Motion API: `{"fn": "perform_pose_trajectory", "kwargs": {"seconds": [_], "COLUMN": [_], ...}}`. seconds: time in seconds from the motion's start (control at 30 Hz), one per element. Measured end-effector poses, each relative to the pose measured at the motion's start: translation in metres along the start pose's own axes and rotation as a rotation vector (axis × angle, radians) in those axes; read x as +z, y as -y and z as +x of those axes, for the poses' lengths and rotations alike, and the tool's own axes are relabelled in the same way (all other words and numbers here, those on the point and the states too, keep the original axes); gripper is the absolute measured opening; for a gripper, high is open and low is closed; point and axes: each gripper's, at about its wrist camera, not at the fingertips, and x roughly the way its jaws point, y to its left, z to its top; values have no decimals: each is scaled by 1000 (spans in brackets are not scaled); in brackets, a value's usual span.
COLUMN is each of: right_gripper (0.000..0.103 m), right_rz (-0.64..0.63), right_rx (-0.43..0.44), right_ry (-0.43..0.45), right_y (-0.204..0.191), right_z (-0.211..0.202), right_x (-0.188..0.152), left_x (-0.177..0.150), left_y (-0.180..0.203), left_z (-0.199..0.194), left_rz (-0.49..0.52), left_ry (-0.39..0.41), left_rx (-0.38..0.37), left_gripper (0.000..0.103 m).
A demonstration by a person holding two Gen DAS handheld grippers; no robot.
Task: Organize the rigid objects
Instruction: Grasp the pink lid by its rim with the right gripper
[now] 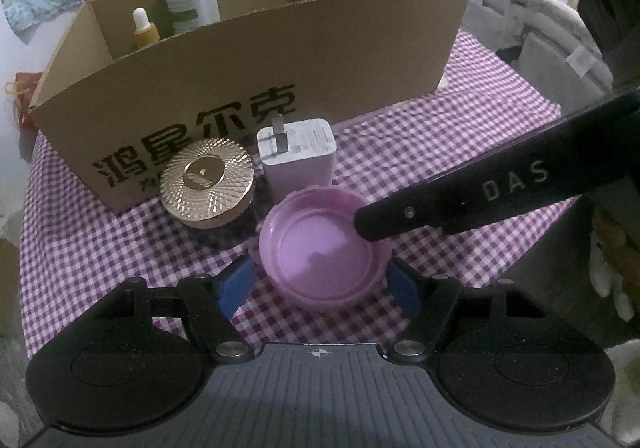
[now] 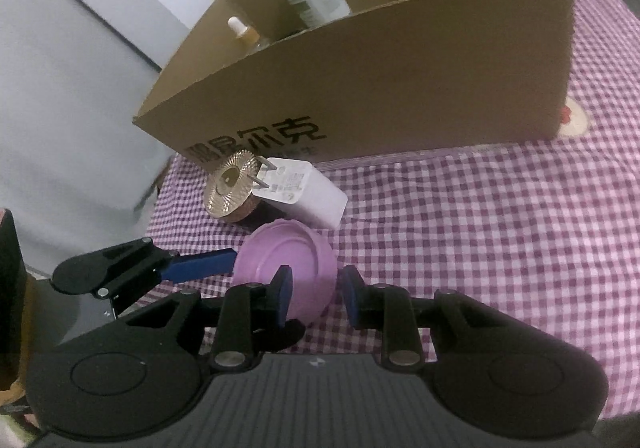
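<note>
Pink shallow round plastic lid sits rim-up on checked cloth, left gripper open astride it, right gripper pinching its wall; looks light, stiff, slick—grip the rim.

A purple-and-white checked cloth covers the bench. On it: a lilac lid, a white charger, a ridged gold jar lid, and a brown cardboard box with black lettering. The fingers carry blue pads.
</note>
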Motion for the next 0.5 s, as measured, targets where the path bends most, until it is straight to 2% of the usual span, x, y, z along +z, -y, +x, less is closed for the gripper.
{"fn": "perform_pose_trajectory", "kwargs": {"seconds": [0.37,0.5], "right_gripper": [29,24], "right_rz": [-64,-72], "right_rx": [-16,-16], "right_ry": [19,28], "right_y": [-3,-3], "right_z": [13,14], "right_x": [1,0], "left_x": [-5,-6], "left_y": [5,5], "left_z": [4,2], "left_rz": [24,30], "left_ry": [-2,4], "left_rx": [26,27], "left_gripper": [73,71]}}
